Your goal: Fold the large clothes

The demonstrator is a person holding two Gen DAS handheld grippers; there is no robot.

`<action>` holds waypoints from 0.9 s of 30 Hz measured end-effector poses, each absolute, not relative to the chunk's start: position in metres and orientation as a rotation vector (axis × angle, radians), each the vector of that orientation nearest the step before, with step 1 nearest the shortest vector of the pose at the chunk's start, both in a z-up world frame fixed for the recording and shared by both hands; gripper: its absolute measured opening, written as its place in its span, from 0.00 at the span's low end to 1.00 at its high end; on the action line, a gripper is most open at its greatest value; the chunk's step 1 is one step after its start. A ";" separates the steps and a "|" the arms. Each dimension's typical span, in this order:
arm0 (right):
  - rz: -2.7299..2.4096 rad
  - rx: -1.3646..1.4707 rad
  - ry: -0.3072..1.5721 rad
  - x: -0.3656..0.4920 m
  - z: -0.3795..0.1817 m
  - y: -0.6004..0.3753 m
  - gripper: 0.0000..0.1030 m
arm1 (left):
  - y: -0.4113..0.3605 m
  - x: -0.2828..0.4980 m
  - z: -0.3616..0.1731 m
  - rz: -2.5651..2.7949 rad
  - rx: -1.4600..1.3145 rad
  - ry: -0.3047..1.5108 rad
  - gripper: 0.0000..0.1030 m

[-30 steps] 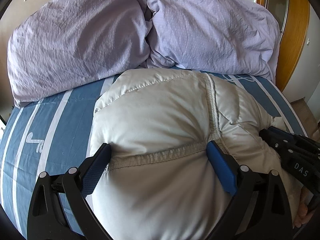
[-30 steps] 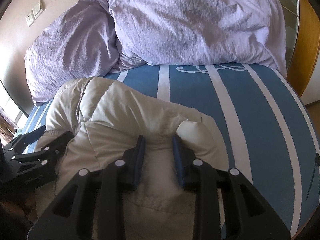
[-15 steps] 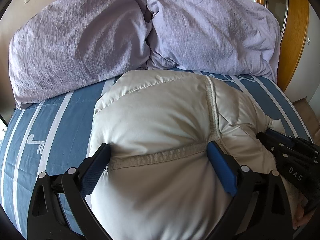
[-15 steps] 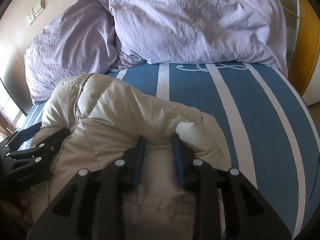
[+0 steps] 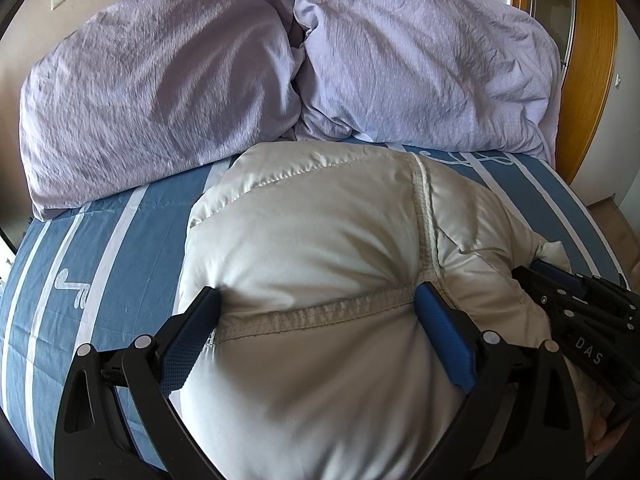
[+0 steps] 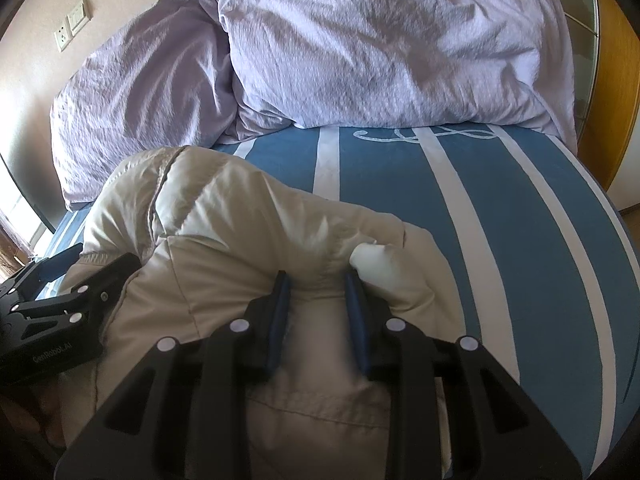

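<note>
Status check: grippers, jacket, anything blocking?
Left gripper open wide, straddling the puffy jacket. Right gripper shut on a jacket fold. Two lilac pillows just beyond.

The bed (image 5: 120,264) is covered by a blue cotton sheet with white lengthwise stripes and small white embroidered motifs, one near its left side and a looped one near the head. At the head end two large, crumpled lilac pillows lie side by side, touching each other: the left lilac pillow (image 5: 160,92) and the right lilac pillow (image 5: 420,64), which reaches the bed's right edge. Just in front of them, bunched on the sheet, lies a puffy cream-white quilted down jacket (image 5: 320,240) with a stitched seam across it; its far edge lies just beside the pillows.

From the right wrist view, the striped sheet (image 6: 500,220) lies bare to the right of the jacket (image 6: 224,216).
</note>
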State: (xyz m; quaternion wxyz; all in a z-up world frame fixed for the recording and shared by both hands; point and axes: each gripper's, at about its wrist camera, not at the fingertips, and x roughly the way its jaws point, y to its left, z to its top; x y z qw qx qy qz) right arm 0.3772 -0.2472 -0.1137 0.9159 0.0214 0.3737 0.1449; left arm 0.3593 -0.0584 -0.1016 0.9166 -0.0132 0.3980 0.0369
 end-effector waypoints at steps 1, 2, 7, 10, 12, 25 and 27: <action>0.299 0.045 0.769 0.377 -0.114 -0.248 0.28 | -0.058 0.359 -0.102 0.076 -0.028 0.818 0.95; 0.299 0.045 0.769 0.377 -0.113 -0.248 0.28 | -0.058 0.359 -0.102 0.076 -0.027 0.819 0.95; 0.300 0.044 0.768 0.377 -0.114 -0.248 0.28 | -0.058 0.359 -0.102 0.076 -0.026 0.817 0.95; 0.301 0.044 0.766 0.377 -0.114 -0.248 0.28 | -0.058 0.360 -0.102 0.076 -0.026 0.816 0.95; 0.301 0.044 0.765 0.377 -0.114 -0.248 0.28 | -0.058 0.359 -0.102 0.076 -0.026 0.817 0.95; 0.304 0.048 0.757 0.377 -0.115 -0.250 0.28 | -0.058 0.360 -0.102 0.078 -0.028 0.813 0.96; 0.304 0.049 0.754 0.378 -0.115 -0.250 0.28 | -0.058 0.361 -0.102 0.079 -0.027 0.810 0.96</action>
